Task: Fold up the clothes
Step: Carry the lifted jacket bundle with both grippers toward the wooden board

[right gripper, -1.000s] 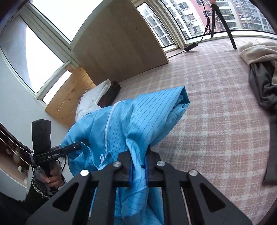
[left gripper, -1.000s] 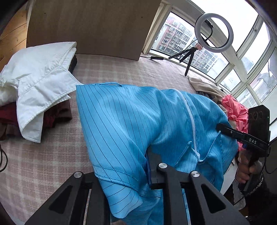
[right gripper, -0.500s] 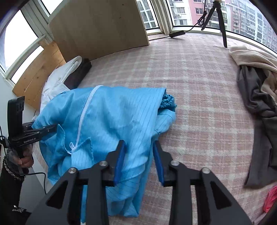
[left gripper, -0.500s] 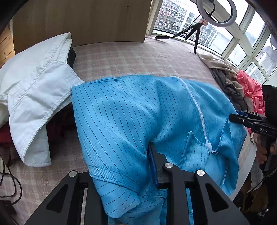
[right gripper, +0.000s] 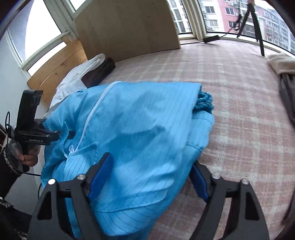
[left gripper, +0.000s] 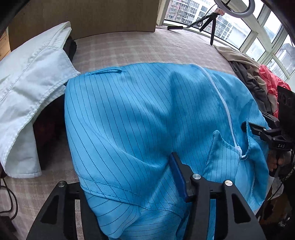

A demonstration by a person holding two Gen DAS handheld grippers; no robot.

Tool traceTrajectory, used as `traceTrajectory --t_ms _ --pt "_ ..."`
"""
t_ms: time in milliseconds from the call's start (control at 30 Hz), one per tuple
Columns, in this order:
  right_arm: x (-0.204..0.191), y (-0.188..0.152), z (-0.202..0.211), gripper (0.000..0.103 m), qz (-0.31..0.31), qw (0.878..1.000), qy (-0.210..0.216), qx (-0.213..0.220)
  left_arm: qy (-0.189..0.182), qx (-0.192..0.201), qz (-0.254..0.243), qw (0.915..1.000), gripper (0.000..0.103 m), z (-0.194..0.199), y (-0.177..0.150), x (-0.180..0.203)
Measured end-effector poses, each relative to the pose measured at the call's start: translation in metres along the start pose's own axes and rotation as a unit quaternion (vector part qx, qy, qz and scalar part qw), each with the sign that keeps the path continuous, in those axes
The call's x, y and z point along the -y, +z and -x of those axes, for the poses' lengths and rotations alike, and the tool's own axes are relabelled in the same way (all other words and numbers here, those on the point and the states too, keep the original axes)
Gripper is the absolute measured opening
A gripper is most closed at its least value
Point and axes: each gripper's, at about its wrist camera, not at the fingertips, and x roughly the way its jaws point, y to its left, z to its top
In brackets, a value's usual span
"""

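Right wrist view: my grippers letting go of the blue jacket (right gripper: 140, 133)
Both my left gripper (left gripper: 129, 184) and right gripper (right gripper: 147, 177) were opening, jacket cloth lying loose between the jaws

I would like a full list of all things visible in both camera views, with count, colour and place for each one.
blue garment: one, bright blue with thin dark stripes and a white zipper, spread on the bed in front of both grippers.
white shirt: one, white, lying on dark clothes at the left of the left wrist view.
clothes pile: several, beige, grey and pink, far right of the bed.
bed cover: one, pink and beige checks.
wooden board: one, light brown, upright behind the bed.
tripod: one, black, by the windows.
ring light: one, white, partly cut off at the top.
left gripper: black, blue pads, jaws opening, garment between them.
right gripper: black, blue pads, jaws opening, garment between them.
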Motion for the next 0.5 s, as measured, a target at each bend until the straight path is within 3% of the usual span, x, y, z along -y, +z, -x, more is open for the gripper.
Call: traceTrajectory --t_ms 33,100,133,300,500 --pt "-0.003 0.001 -0.003 0.041 0.003 1.000 0.005 -0.001 -0.003 0.005 0.001 1.0000 0.039 0.000 0.000 0.002" --pt "0.001 0.004 -0.009 0.021 -0.028 0.999 0.031 -0.009 -0.015 0.016 0.006 0.9997 0.021 0.007 0.001 0.007" --pt "0.005 0.005 -0.007 0.014 -0.048 0.998 0.040 -0.009 -0.023 0.022 0.009 0.9995 0.020 0.011 0.001 0.010" --pt "0.006 0.013 0.028 0.007 -0.113 0.990 0.081 0.020 -0.064 0.059 0.019 0.9961 0.016 0.044 0.006 0.023" --pt "-0.036 0.049 0.080 0.007 -0.075 0.990 0.093 0.068 -0.078 0.108 -0.006 0.9911 0.013 0.104 0.029 0.019"
